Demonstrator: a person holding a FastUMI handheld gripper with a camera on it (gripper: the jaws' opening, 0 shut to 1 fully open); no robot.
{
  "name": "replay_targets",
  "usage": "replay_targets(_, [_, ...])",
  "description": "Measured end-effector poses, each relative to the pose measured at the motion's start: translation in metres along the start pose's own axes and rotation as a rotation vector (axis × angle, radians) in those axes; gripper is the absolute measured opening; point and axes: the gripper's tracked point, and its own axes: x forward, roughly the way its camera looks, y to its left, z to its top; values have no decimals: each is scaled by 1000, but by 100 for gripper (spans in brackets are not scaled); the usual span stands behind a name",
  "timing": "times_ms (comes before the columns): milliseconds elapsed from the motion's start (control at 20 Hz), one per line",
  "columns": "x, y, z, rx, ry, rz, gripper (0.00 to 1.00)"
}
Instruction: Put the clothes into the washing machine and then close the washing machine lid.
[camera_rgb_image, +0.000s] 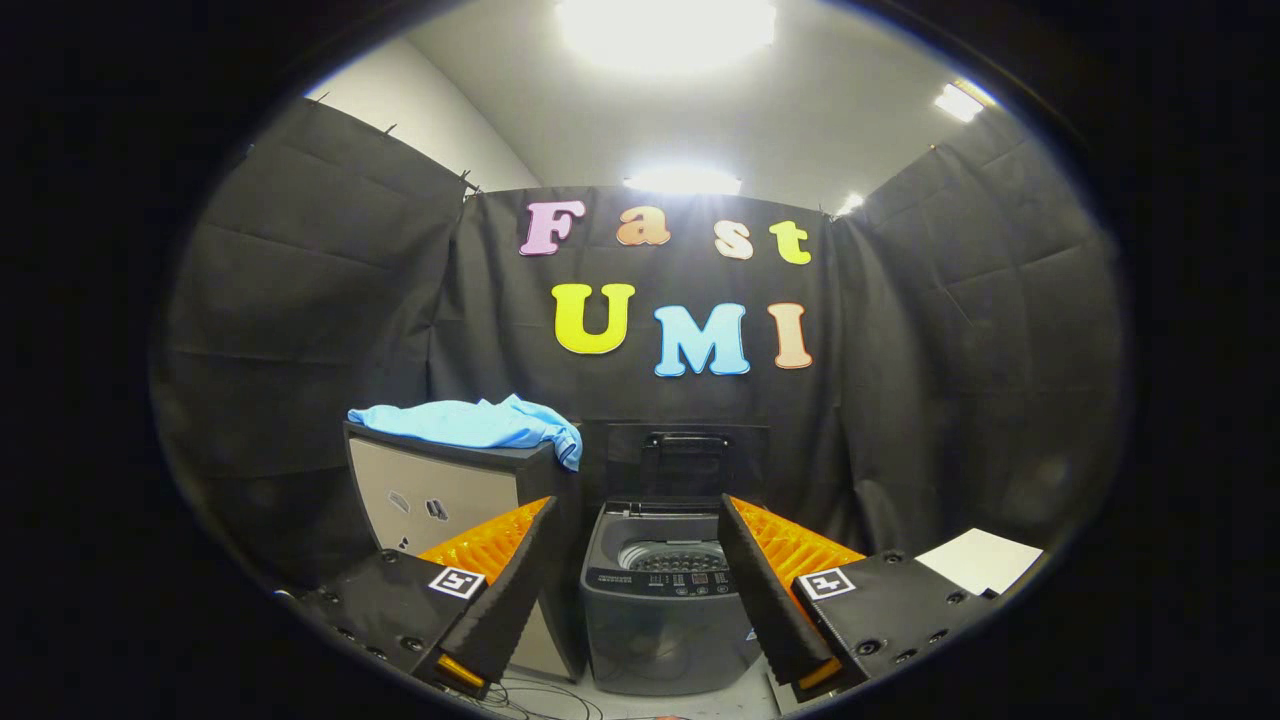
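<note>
A light blue garment (480, 422) lies crumpled on top of a box-like cabinet (440, 495), left of the washing machine. The small dark grey top-loading washing machine (665, 600) stands on the floor with its lid (690, 460) raised upright against the back wall, so the drum opening (672, 556) shows. My gripper (635, 515) is open, with nothing between its fingers. The machine is seen through the gap between the fingers, some way ahead of them. The garment is ahead and to the left, above the left finger (505, 580).
Black cloth walls close the booth on three sides. A white sheet (980, 560) lies beyond the right finger. Cables (540, 698) run over the floor in front of the cabinet and the machine.
</note>
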Motion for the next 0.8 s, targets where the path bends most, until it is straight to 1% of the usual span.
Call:
replay_targets(250, [8,11,13,0,-9,12,98])
replay_targets(400, [20,19,22,-6,-11,21,98])
replay_targets(550, [33,28,31,-16,-12,41,97])
replay_targets(800, [66,44,47,6,-12,83,98])
